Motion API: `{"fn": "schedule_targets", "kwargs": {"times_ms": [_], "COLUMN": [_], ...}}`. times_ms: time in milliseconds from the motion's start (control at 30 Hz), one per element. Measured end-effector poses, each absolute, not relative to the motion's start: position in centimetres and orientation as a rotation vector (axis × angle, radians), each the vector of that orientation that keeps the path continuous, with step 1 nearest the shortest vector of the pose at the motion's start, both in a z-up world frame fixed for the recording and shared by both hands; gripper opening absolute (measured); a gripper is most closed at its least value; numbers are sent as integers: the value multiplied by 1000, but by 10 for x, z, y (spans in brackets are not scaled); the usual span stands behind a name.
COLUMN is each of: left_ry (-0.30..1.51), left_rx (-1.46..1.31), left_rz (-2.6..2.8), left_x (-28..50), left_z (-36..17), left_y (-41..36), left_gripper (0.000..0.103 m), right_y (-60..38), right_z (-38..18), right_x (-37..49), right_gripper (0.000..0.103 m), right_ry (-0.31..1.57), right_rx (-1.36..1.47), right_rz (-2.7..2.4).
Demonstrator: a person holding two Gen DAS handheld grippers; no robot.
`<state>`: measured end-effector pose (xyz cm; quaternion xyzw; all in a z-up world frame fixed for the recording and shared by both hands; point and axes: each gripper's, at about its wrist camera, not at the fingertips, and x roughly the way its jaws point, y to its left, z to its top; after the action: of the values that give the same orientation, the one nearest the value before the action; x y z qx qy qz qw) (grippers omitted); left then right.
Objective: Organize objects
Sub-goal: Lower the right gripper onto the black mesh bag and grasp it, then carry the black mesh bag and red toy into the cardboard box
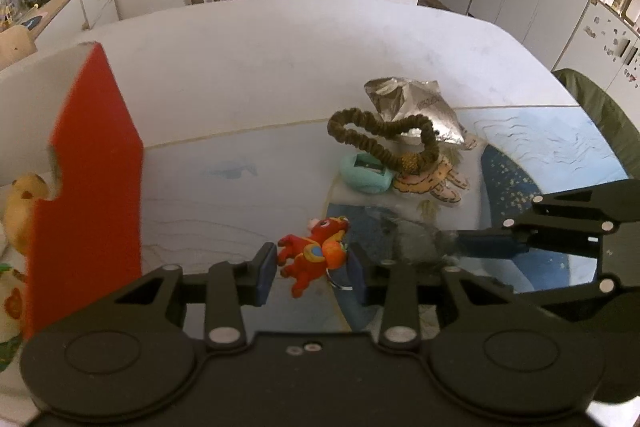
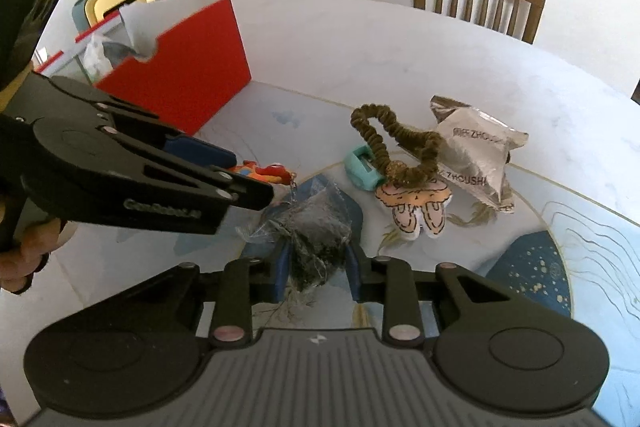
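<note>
My left claw point(image 1: 314, 269) straddles one red horse keychain point(image 1: 314, 253), pads spread, not gripping. My right claw point(image 2: 318, 267) pinches one clear bag of dark stuff point(image 2: 316, 239) — only the right view shows this grip, just right of the keychain. One silver packet point(image 2: 478, 151) beyond reads "ZHOUSHI"; one olive scrunchie point(image 2: 394, 143), one teal sharpener point(image 2: 362, 167). Red box point(image 2: 188, 75) far left on the surface point(image 2: 400, 51).

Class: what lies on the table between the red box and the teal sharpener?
Only bare table mat between the red box and teal sharpener, clearest in the right wrist view.
</note>
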<state>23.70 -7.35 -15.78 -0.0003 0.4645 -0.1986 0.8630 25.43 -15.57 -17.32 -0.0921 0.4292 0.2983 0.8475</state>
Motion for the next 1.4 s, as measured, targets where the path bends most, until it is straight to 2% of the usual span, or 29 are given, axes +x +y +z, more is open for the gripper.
{"fn": "schedule_targets", "kwargs": {"times_ms": [767,1400], "left_ry": [818,750], "left_rx": [-84,-107], "left_rz": [-492,-381], "left_x": [197,206], "left_z": [-60,-34], "left_y": [-7,110], "left_gripper": [36,36], "right_y": [-139,-38], "right_z": [-63,-32], "right_x": [203,201], "right_gripper": [28,28], "right_ry": [786,741], "right_rx": [-139,-168], "right_rz": [625,682]}}
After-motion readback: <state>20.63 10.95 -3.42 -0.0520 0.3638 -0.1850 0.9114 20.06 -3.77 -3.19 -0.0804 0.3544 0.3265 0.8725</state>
